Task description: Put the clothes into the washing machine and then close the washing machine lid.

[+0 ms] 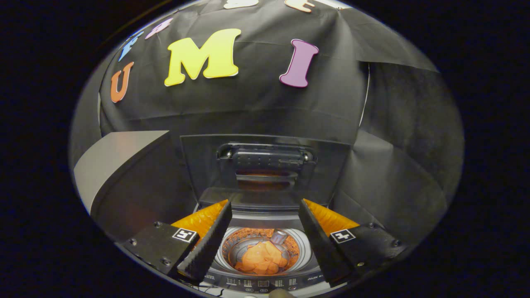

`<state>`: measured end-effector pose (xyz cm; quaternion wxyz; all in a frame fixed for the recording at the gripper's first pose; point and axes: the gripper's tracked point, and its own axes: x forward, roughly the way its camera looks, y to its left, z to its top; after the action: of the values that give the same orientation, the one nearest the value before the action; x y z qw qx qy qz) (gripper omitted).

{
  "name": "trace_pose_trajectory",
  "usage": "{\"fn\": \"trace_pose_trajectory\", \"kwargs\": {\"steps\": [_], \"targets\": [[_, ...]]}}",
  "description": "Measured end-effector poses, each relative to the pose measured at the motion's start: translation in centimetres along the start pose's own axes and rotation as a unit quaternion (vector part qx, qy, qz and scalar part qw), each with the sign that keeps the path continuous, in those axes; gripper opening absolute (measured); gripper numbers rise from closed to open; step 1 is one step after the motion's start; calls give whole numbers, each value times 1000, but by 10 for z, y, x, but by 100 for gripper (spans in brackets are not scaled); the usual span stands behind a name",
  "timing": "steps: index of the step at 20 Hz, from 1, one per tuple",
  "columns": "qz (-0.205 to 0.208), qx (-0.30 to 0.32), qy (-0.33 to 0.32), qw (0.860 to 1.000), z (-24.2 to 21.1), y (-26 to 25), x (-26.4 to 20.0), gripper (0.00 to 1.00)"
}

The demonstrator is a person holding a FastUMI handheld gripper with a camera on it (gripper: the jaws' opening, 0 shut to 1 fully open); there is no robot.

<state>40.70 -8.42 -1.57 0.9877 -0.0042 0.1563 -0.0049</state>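
A small top-loading washing machine [265, 283] stands below and ahead of me, its dark lid [265, 165] raised upright at the back with a handle across its middle. An orange piece of clothing [261, 258] lies crumpled in the round drum [223, 252], beside the grey agitator post [278, 236]. My gripper [265, 209] hovers above the drum opening, open, with nothing between its fingers. The clothing shows in the gap between the fingers, well below them.
Black cloth covers the booth wall behind and to the right of the machine. A pale grey panel [112, 161] slopes at the left. The machine's control strip [265, 284] runs along its near edge.
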Motion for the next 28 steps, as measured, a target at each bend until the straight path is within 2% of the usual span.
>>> {"fn": "trace_pose_trajectory", "kwargs": {"steps": [4, 10, 21, 28], "targets": [[3, 13, -34, 999, 51, -5, -2, 100], [5, 13, -51, 999, 107, -2, 36, 100], [16, 24, -10, 1000, 106, 5, 89, 100], [23, 17, -18, 999, 98, 2, 77, 100]]}}
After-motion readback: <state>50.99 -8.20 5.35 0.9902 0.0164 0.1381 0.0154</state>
